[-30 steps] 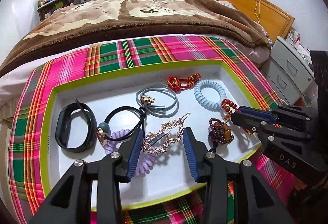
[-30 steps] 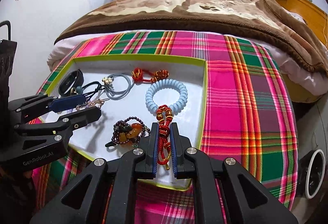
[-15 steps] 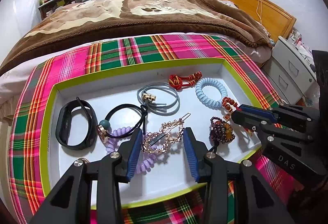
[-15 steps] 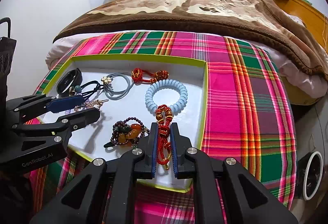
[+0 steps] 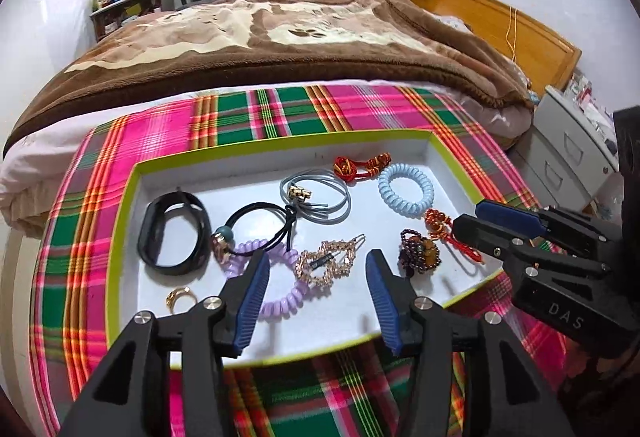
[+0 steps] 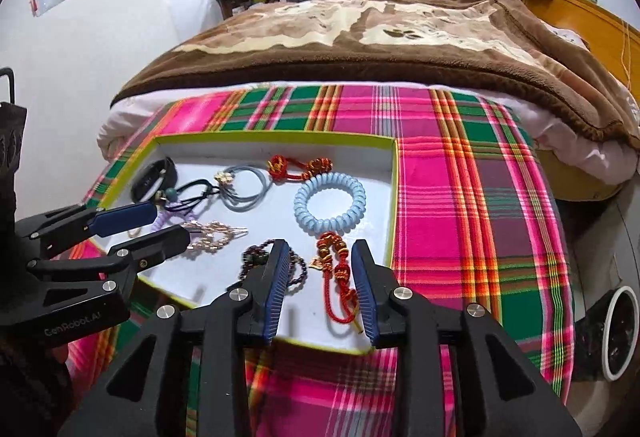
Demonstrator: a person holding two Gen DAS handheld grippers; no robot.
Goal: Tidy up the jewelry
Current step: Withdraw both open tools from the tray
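Observation:
A white tray with a lime rim (image 5: 280,143) (image 6: 394,197) lies on a plaid cloth and holds the jewelry. My left gripper (image 5: 316,261) is open over a gold rhinestone hair clip (image 5: 328,265), beside a purple coil tie (image 5: 280,301). My right gripper (image 6: 320,253) is open, its jaws either side of a red knotted cord with amber beads (image 6: 338,273) that lies in the tray. A dark bead bracelet (image 6: 260,261) (image 5: 420,255) lies just left of it. A blue coil tie (image 6: 330,207), a grey tie (image 5: 320,195) and a black band (image 5: 174,233) lie further back.
A gold ring (image 5: 178,295) lies at the tray's near left corner. A second red cord (image 5: 360,165) lies at the back. The tray sits on the plaid cloth (image 6: 460,197) at the foot of a bed with a brown blanket (image 5: 300,37). White drawers (image 5: 572,157) stand at right.
My right gripper has opened and let go of the red knotted cord, which now lies in the tray. Both grippers have drawn back a little.

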